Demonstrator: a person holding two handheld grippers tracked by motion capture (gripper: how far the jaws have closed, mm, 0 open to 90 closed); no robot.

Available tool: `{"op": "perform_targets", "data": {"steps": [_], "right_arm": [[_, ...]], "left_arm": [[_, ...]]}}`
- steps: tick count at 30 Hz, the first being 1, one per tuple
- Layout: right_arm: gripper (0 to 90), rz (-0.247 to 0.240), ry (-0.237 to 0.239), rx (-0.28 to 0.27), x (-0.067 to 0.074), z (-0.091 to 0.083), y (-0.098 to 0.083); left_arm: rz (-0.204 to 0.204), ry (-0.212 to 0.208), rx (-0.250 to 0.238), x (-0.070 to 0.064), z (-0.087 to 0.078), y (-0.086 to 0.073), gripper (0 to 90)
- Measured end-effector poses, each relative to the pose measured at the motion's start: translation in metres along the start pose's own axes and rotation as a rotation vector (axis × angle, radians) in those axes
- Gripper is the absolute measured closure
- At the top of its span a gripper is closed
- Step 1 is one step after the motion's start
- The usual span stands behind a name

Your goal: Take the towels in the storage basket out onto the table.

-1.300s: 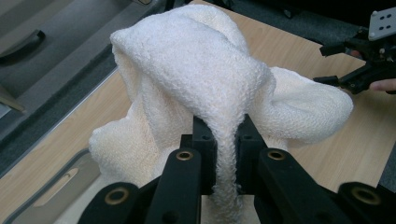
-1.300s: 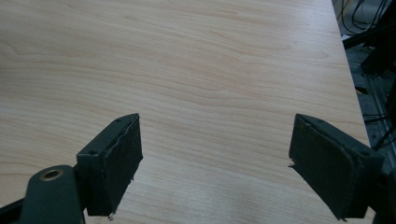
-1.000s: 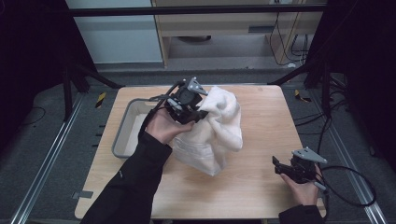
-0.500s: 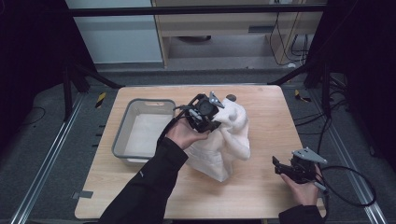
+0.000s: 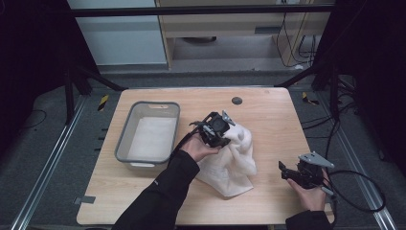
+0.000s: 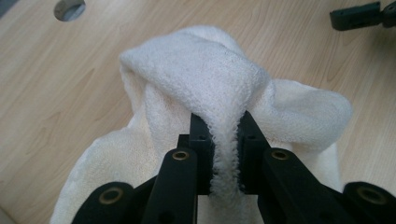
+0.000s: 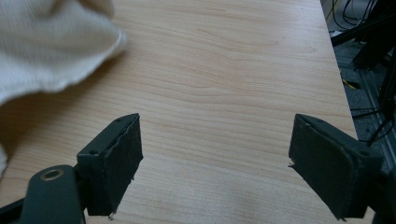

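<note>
Beyond the wooden table (image 5: 268, 110) stand a pale cabinet (image 5: 119, 33) and perhaps a wooden shelf (image 5: 225, 24); grey floor (image 5: 43, 143) surrounds it.

**Black grippers, black sleeves**

The left gripper (image 6: 226, 154) has matte black jaws with flat square pads; behind the fingertips its linkage arms carry brass-coloured pivot rings. The right gripper (image 7: 215, 163) has worn, ragged-edged black pads (image 7: 122, 161) and one brass ring behind the nearer finger. It bears a grey three-cornered plate on top and trails a looping black cable. Both forearms wear black sleeves.
</note>
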State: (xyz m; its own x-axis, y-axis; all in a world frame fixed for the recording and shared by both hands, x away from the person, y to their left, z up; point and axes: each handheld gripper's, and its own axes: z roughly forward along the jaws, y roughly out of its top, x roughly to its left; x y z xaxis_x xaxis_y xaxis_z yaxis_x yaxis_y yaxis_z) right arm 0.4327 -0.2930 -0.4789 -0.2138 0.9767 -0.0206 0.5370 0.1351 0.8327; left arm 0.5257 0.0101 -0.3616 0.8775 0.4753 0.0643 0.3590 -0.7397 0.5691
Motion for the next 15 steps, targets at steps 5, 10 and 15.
{"op": "perform_targets", "data": {"steps": [5, 10, 15], "right_arm": [[17.3, -0.001, 0.0, 0.001, 0.0, 0.0, 0.0], [17.2, -0.002, 0.004, 0.005, 0.001, 0.001, -0.001], [17.2, -0.005, 0.005, 0.005, 0.001, 0.001, -0.001]], "left_arm": [[-0.01, -0.007, 0.005, 0.0, 0.012, -0.007, 78.5], [-0.016, -0.006, 0.016, 0.0, 0.015, -0.009, 74.4], [-0.016, -0.004, 0.019, -0.001, 0.016, -0.011, 66.6]]}}
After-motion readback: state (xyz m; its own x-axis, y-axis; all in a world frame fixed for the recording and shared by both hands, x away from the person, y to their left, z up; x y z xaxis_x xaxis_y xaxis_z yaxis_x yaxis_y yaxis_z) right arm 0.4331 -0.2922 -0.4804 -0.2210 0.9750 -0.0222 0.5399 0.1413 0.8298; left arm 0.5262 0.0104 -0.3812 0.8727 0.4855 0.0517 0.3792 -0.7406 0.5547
